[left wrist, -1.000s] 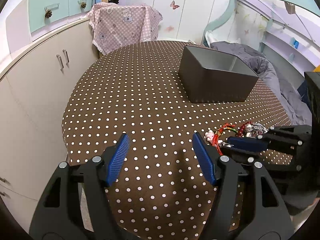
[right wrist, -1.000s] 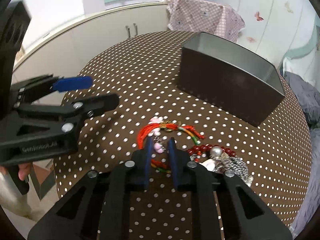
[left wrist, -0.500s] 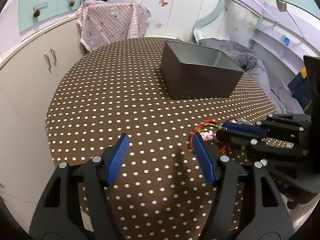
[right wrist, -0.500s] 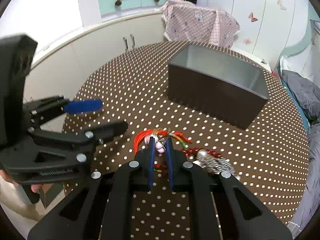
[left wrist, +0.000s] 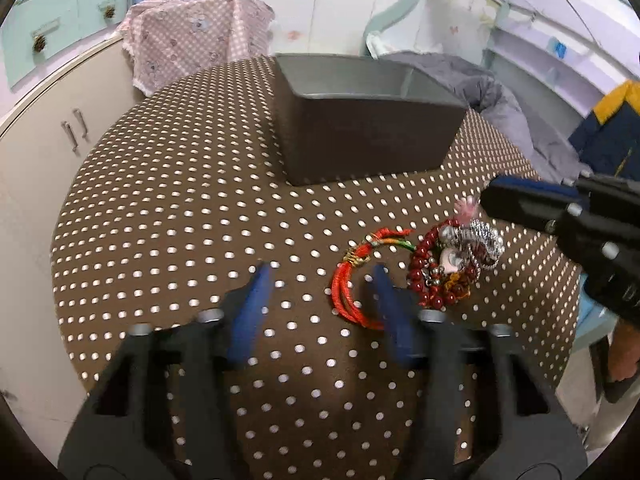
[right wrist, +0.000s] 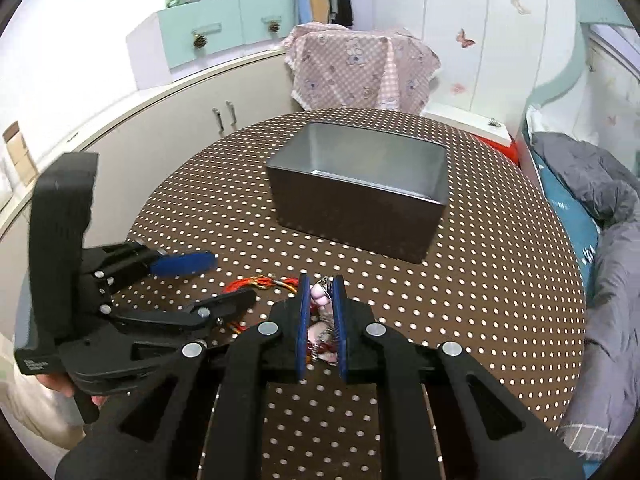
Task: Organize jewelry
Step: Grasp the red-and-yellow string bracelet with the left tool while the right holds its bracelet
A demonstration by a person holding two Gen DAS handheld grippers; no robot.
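Right gripper (right wrist: 320, 300) pinches a pink charm (right wrist: 319, 295) above the beads (left wrist: 440, 276); left gripper (left wrist: 320, 288), closing on nothing, hovers beside the red cord (left wrist: 348, 280), near the box (right wrist: 360, 200).

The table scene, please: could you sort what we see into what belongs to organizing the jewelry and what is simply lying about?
Part of the job:
- red cord bracelet
- dark red bead bracelet
- silver chain
- pink charm, pinched in the right gripper
- left gripper, jaws closing, nothing between them
- grey box

Just lying about:
- pink cloth
- grey bedding
- cabinet
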